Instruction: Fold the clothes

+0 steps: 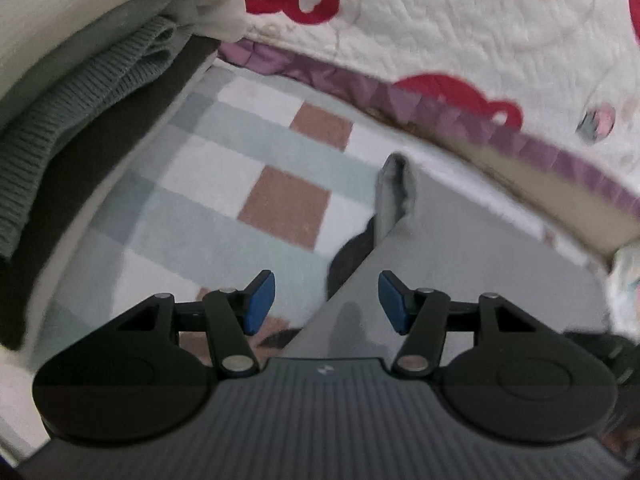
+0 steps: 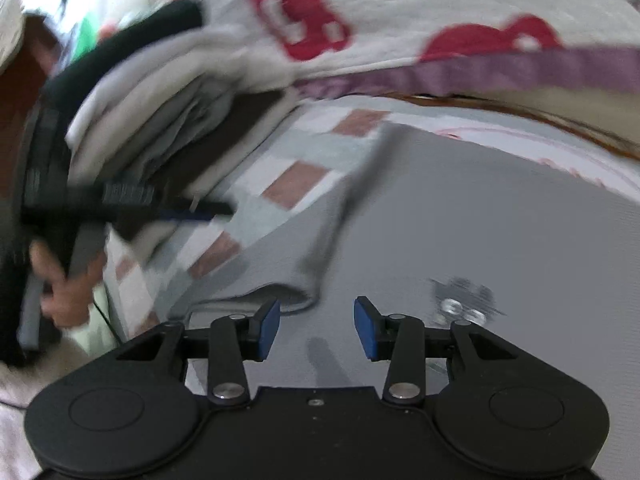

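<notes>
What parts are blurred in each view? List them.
Left wrist view: mild smear on the gray garment and checkered mat; left tool sharp. Right wrist view: heavy motion blur on the clothes stack and quilt; right tool sharp.

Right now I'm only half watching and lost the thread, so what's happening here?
A person is folding clothes with a handheld gripper in each hand. The grey garment lies spread on a checked cover, one sleeve angled across it. The left gripper and right gripper are both open above it, gripping nothing. A stack of folded clothes sits to the left. Both views are motion-blurred.
</notes>
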Demonstrator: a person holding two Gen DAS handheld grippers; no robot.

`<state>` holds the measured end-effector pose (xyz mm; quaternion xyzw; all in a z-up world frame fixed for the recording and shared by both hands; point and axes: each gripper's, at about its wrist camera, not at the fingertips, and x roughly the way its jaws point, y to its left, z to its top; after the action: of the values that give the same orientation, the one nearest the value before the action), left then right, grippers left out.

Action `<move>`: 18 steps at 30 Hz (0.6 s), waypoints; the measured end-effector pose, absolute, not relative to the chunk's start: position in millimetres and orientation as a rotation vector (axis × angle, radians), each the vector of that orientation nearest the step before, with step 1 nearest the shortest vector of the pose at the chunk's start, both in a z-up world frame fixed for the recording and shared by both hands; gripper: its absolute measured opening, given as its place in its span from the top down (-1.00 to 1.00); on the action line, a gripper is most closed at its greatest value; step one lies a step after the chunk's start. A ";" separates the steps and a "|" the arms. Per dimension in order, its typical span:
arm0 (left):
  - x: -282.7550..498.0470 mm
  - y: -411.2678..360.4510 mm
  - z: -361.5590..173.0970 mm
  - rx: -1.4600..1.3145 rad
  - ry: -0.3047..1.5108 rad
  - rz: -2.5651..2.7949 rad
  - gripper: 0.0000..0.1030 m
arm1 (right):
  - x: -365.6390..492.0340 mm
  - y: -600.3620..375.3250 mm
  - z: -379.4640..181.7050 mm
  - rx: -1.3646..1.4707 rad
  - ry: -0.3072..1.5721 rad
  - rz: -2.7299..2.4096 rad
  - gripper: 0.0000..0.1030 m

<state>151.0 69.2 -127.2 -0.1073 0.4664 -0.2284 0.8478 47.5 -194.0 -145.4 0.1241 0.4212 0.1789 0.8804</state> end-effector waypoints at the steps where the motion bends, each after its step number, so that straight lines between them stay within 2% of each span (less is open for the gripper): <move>1: 153.2 70.2 -129.4 -0.245 0.993 -0.494 -0.10 | 47.5 -183.4 -146.4 0.201 0.879 0.367 0.07; 5: 154.6 58.9 -142.8 -0.212 1.061 -0.544 -0.10 | 48.5 -155.3 -153.8 0.036 0.877 0.347 0.07; 10: 145.7 44.0 -142.8 -0.145 1.069 -0.614 -0.10 | 68.3 -160.3 -170.4 0.070 0.845 0.297 0.10; 12: 143.6 44.7 -137.4 -0.155 1.047 -0.637 -0.10 | 78.7 -165.7 -171.0 0.087 0.818 0.286 0.78; 13: 142.7 45.5 -134.6 -0.163 1.035 -0.647 -0.10 | 79.7 -172.1 -163.0 0.128 0.779 0.292 0.90; 15: 143.1 49.5 -130.7 -0.191 1.022 -0.663 -0.10 | 78.8 -183.8 -141.6 0.194 0.686 0.273 0.90; 18: 145.8 54.8 -127.4 -0.216 1.013 -0.678 -0.10 | 84.0 -204.7 -118.6 0.201 0.659 0.218 0.89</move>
<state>145.8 54.8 -127.4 -0.1014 0.4749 -0.3178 0.8144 84.0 -204.7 -118.6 0.0985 0.3222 0.1065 0.9355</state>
